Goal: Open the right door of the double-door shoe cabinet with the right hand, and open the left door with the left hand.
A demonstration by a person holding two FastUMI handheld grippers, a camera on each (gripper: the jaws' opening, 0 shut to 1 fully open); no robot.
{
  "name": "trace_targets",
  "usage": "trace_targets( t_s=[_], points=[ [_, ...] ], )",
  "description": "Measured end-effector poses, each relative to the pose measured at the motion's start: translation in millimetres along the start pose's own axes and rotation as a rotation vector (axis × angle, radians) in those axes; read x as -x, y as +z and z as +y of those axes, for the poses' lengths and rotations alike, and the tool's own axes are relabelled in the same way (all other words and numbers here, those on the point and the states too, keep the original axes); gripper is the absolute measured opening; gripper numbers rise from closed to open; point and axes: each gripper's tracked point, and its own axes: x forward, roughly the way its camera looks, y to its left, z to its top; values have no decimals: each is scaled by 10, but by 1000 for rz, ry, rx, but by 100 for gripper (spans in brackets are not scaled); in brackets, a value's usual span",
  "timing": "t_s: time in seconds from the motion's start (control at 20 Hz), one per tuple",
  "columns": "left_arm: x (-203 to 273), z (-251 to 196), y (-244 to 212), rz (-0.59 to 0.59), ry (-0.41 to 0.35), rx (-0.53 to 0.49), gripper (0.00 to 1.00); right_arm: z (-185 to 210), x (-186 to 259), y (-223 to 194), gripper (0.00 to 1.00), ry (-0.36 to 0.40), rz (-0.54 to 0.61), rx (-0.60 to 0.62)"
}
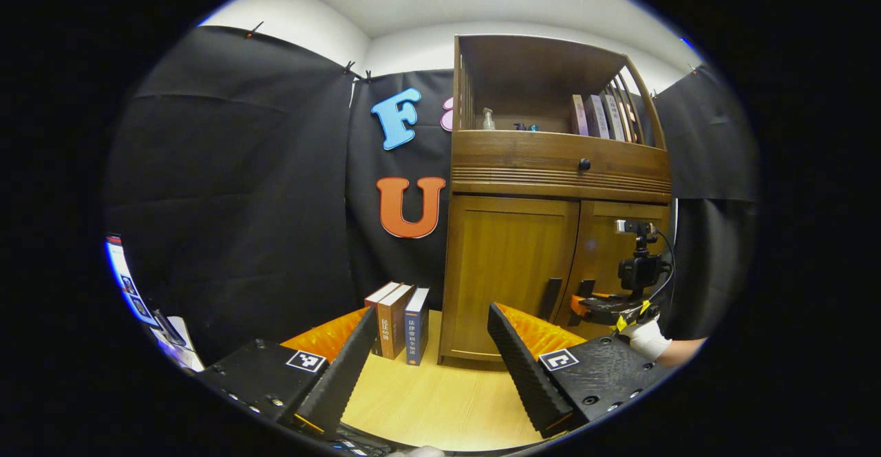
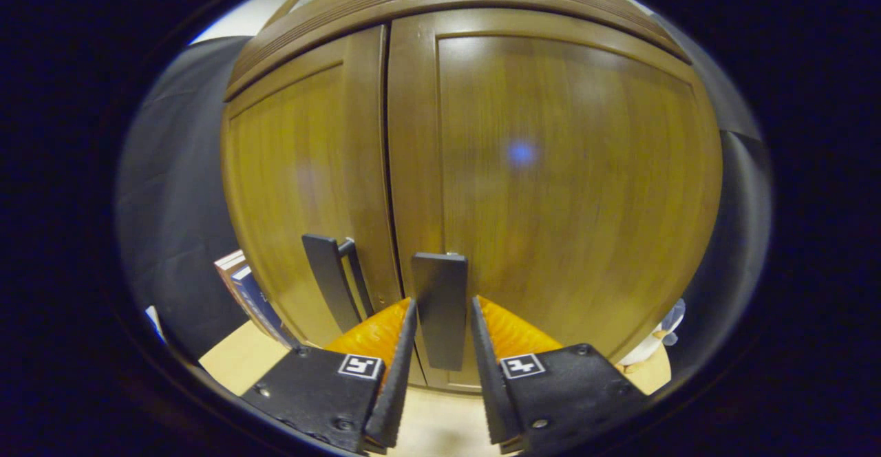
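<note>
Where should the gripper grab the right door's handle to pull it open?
Around the middle of the right door's handle, straight from the front: it is an upright bar standing off the door, so the right gripper can put one finger on each side.

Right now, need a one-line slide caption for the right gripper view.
Right gripper straddling the right door handle of the closed shoe cabinet, fingers not yet clamped.

Each gripper's fingers are mounted on textured black blocks carrying a small square black-and-white marker and recessed screws, as seen at the bottom of both views. Serrated inner faces are seen on the fingers. At the right of the left gripper view, the right gripper is seen topped by a small black camera with a thin black cable. A white glove is worn on the hand holding it.
</note>
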Motion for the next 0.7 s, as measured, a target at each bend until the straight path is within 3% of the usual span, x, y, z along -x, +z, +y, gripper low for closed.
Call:
trace_targets(
  t_s=[0.1, 0.25, 0.3, 0.7],
  points=[
    [-47, -20, -31, 13, -5, 2, 96, -2, -2, -15, 36, -16, -21, 14],
    [-56, -33, -17, 6, -15, 7, 100, -3, 3, -14, 36, -19, -26, 27],
    [-56, -54, -33, 7, -21, 8, 96, -7, 18, -12, 35, -9, -24, 33],
    [12, -183, -124, 9, -104, 3, 95, 1, 337, -135, 30, 53, 4, 86]
  ],
)
